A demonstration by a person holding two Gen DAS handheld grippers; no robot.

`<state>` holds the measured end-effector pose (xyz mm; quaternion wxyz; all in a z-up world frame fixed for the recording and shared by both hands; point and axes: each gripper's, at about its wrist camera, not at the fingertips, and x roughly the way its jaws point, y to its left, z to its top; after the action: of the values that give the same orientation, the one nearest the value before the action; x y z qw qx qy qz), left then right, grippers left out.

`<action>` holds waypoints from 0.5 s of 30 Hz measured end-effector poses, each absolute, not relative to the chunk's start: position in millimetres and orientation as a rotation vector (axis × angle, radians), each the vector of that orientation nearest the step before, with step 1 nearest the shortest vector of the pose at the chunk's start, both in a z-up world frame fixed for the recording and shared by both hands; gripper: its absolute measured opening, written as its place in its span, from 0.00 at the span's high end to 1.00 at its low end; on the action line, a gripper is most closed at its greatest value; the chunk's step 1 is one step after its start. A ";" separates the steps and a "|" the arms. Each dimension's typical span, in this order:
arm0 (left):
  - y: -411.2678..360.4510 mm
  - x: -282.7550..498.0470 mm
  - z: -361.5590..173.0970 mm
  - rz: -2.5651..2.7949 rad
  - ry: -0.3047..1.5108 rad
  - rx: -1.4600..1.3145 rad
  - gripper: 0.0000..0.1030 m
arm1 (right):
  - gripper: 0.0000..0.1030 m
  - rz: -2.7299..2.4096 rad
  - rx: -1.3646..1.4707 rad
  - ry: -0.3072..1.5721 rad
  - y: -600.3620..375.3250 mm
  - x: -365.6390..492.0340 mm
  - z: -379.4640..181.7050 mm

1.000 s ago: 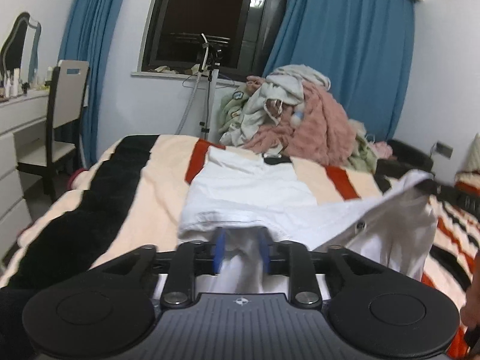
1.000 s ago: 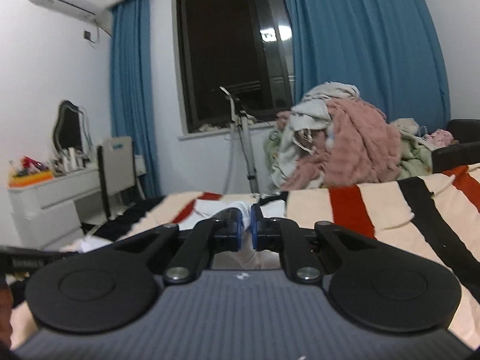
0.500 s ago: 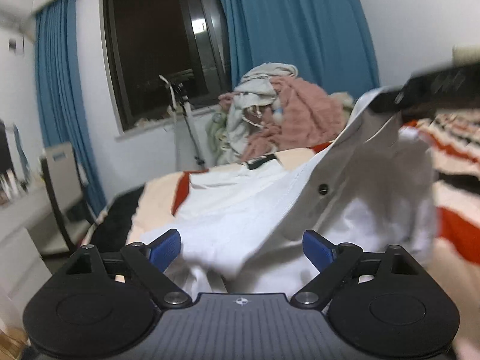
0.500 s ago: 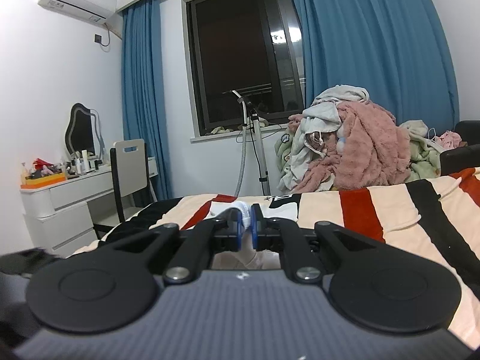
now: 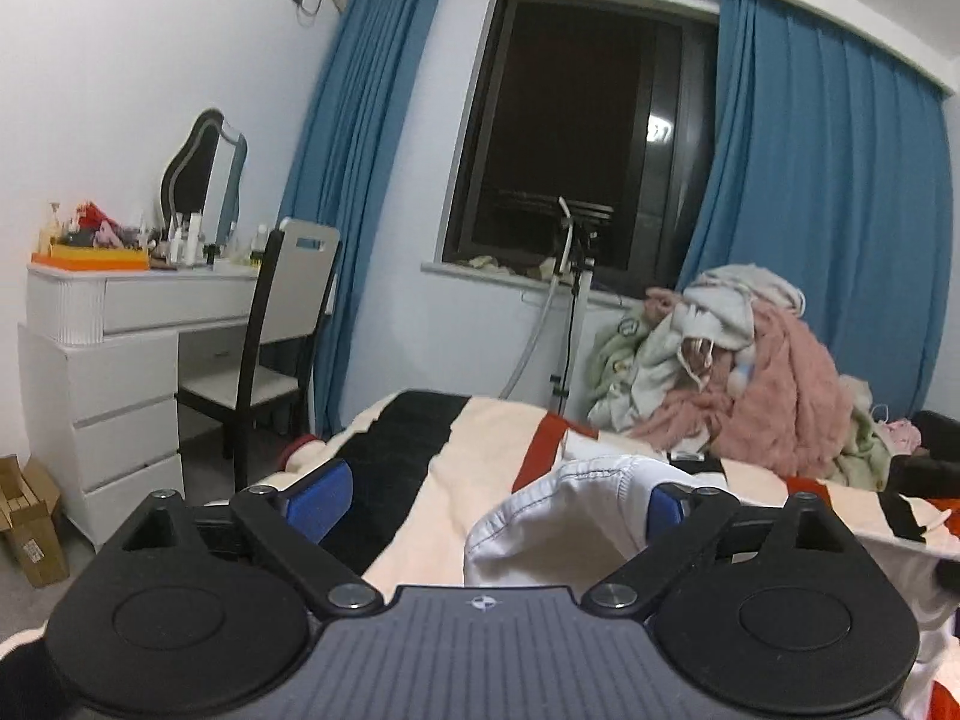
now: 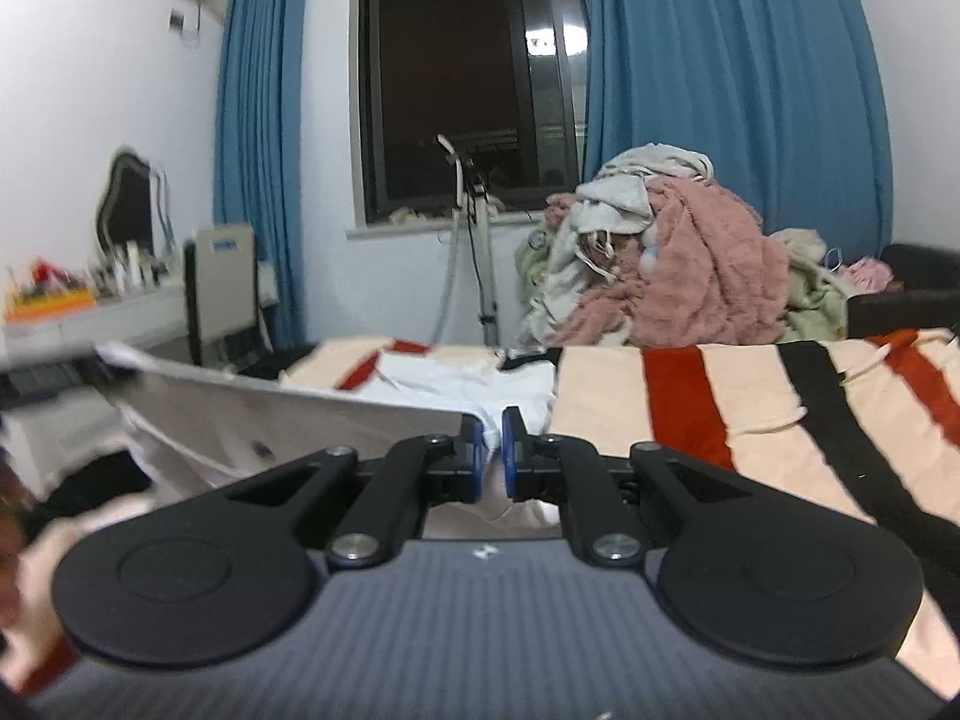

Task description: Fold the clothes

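Note:
A white garment lies on the striped bed. My right gripper is shut on a fold of it, low over the bed. From there the cloth stretches taut to the left, towards a dark blurred shape at the frame's edge. In the left wrist view my left gripper is open wide. A stitched rim of the white garment bulges up between its fingers and rests against the right blue pad. The left pad is bare.
A heap of clothes with a pink fluffy piece is piled at the far end of the bed, below blue curtains. A garment steamer stand is by the window. A white dresser and chair stand at the left.
My left gripper opened and let go of the white garment, then swung left and up. My right gripper stayed shut on the garment; cloth now stretches out to its left.

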<state>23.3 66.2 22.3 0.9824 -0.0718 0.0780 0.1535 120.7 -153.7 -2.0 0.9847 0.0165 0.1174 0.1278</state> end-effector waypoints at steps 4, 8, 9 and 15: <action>69.7 16.0 29.4 0.317 0.141 -0.156 0.06 | 0.80 0.188 -0.011 0.325 -152.4 131.4 -16.3; 76.6 13.6 27.9 0.316 0.173 -0.200 0.06 | 0.56 0.104 0.001 0.451 -160.4 148.2 -33.3; 77.9 14.8 25.6 0.327 0.186 -0.191 0.06 | 0.48 0.095 0.028 0.473 -164.5 151.5 -36.7; 78.2 17.2 9.2 0.384 0.258 -0.128 0.06 | 0.48 0.016 -0.007 0.318 -166.6 132.0 -31.8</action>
<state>17.2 78.2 9.2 0.9714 -0.0636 0.1278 0.1899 132.0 -166.6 -31.8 0.9873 -0.0033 0.1586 0.0077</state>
